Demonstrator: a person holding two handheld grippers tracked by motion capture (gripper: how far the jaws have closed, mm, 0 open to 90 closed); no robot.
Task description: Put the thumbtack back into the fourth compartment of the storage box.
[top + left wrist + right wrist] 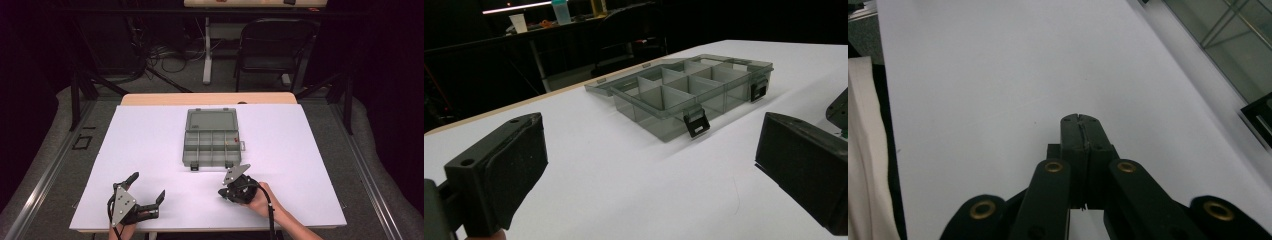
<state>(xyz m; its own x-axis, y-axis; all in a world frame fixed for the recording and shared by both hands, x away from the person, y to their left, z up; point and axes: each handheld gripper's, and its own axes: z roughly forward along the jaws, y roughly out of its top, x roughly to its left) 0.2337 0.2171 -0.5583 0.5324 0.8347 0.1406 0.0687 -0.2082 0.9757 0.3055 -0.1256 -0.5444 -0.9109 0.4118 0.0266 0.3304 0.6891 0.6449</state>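
Note:
A smoky grey compartment box (211,137) lies open in the middle of the white table cover (150,135), its lid folded back toward the far side. Two black latches hang on its near wall. A tiny reddish item sits in one right-hand compartment (233,142). My left gripper (148,186) rests at the near left, open wide with nothing between its jaws. In the left gripper view the box (684,90) lies ahead of my left gripper (651,170). My right gripper (222,193) is just in front of the box's near right corner, shut and empty. In its own view my right gripper (1082,131) points across bare cover.
A black chair (272,47) and a desk leg (207,50) with loose cables stand beyond the table. The table's wooden far edge (210,98) shows behind the cover. White fabric (865,150) lies at the left of the right gripper view. The box corner (1228,45) is at its upper right.

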